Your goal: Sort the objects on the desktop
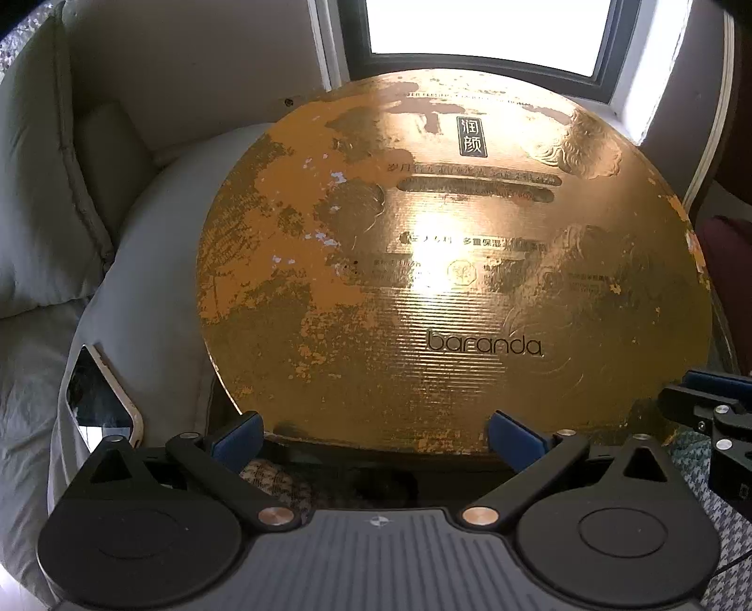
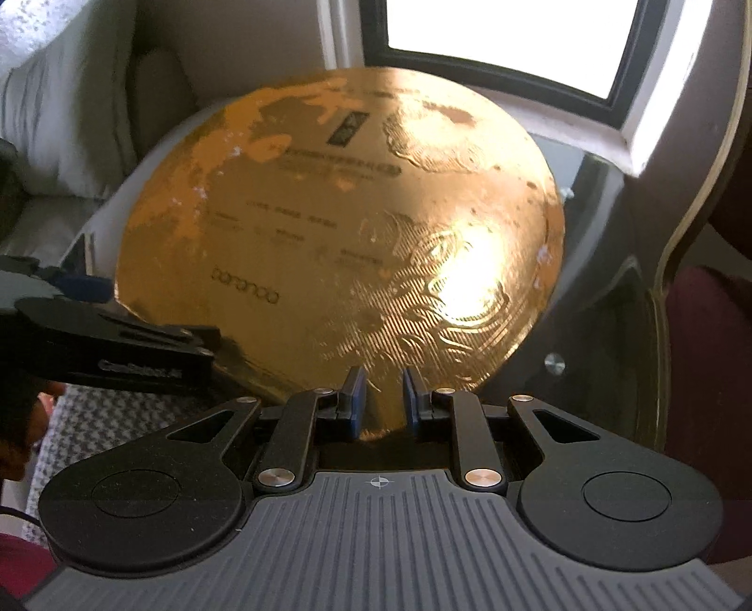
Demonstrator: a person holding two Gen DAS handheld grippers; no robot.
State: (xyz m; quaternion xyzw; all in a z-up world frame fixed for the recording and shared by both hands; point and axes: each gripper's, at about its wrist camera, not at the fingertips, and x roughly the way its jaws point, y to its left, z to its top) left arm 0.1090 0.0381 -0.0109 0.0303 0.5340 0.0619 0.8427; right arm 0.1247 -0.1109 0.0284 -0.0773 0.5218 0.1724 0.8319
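Note:
A large worn gold box lid (image 1: 446, 263) printed "baranda" fills both views; it also shows in the right wrist view (image 2: 338, 244). My left gripper (image 1: 376, 434) is wide open, with its blue pads at the lid's near edge, one on each side. My right gripper (image 2: 380, 404) has its jaws narrowly apart, with the lid's near corner between the pads; contact is unclear. The right gripper shows at the right edge of the left wrist view (image 1: 705, 404), and the left gripper shows at the left of the right wrist view (image 2: 117, 348).
A phone (image 1: 101, 399) with a cream case lies on a grey cushion (image 1: 155, 282) left of the lid. Houndstooth fabric (image 2: 94, 423) lies below. A bright window (image 1: 484, 33) is behind. A dark table surface (image 2: 587, 329) and a wooden chair frame (image 2: 695, 188) are at the right.

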